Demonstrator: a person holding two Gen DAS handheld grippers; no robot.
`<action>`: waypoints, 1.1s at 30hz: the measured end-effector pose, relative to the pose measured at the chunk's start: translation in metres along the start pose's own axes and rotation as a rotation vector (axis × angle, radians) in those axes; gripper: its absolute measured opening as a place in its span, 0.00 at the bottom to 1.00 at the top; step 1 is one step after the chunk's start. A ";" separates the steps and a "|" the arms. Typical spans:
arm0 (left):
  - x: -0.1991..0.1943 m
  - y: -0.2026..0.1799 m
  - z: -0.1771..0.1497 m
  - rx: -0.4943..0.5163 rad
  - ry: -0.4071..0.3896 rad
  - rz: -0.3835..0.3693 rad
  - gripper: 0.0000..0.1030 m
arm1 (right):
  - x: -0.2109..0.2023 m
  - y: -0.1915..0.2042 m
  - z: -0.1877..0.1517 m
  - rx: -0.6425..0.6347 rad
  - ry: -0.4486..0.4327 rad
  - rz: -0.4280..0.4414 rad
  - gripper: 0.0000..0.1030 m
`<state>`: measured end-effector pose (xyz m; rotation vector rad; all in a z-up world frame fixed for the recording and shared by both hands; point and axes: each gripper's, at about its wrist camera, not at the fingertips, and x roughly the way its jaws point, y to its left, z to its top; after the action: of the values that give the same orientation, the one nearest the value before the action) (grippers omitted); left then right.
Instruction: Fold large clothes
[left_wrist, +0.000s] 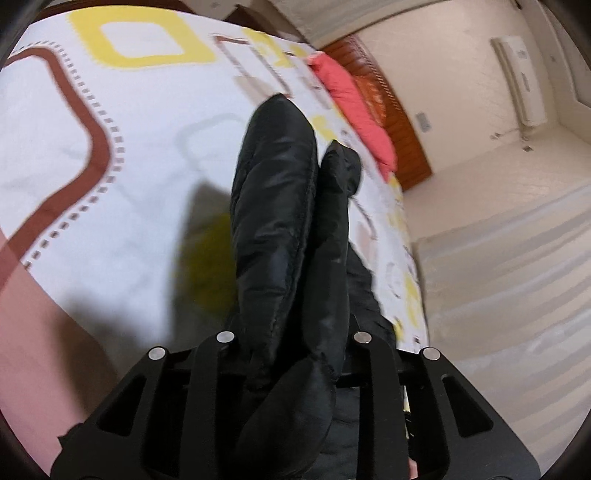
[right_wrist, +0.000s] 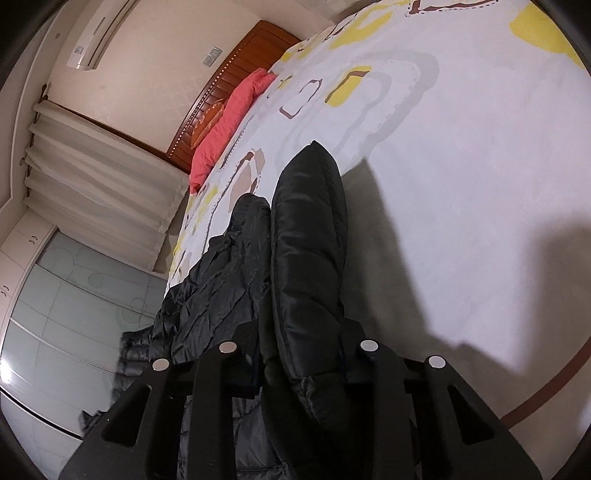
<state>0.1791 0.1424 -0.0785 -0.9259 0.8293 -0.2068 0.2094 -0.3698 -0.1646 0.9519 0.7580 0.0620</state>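
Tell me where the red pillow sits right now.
The red pillow lies at the head of the bed, against the wooden headboard, on the patterned bedsheet. In the left wrist view it shows upper right of centre, beyond the black puffer jacket.

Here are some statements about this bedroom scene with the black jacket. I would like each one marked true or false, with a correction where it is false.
1. Both grippers grip the black puffer jacket. True: the left gripper and the right gripper each have its padded fabric between the fingers.
2. The bedspread is plain blue. False: it is white with yellow and brown shapes.
3. A coral-red pillow lies by the wooden headboard. True.
4. The jacket lies flat and fully folded on the bed. False: it is held up, with part hanging off the bed's edge.
5. An air conditioner is mounted on the wall. True.
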 end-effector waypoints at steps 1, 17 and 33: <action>0.000 -0.011 -0.004 0.013 0.007 -0.016 0.24 | -0.002 -0.003 -0.001 0.003 -0.002 0.004 0.27; 0.064 -0.143 -0.093 0.274 0.102 0.017 0.23 | -0.020 -0.028 -0.004 0.023 -0.005 0.063 0.27; 0.137 -0.185 -0.142 0.410 0.185 0.089 0.23 | -0.029 -0.044 -0.009 0.063 0.014 0.103 0.27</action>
<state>0.2046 -0.1258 -0.0559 -0.4882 0.9528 -0.3740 0.1703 -0.4000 -0.1851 1.0515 0.7269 0.1359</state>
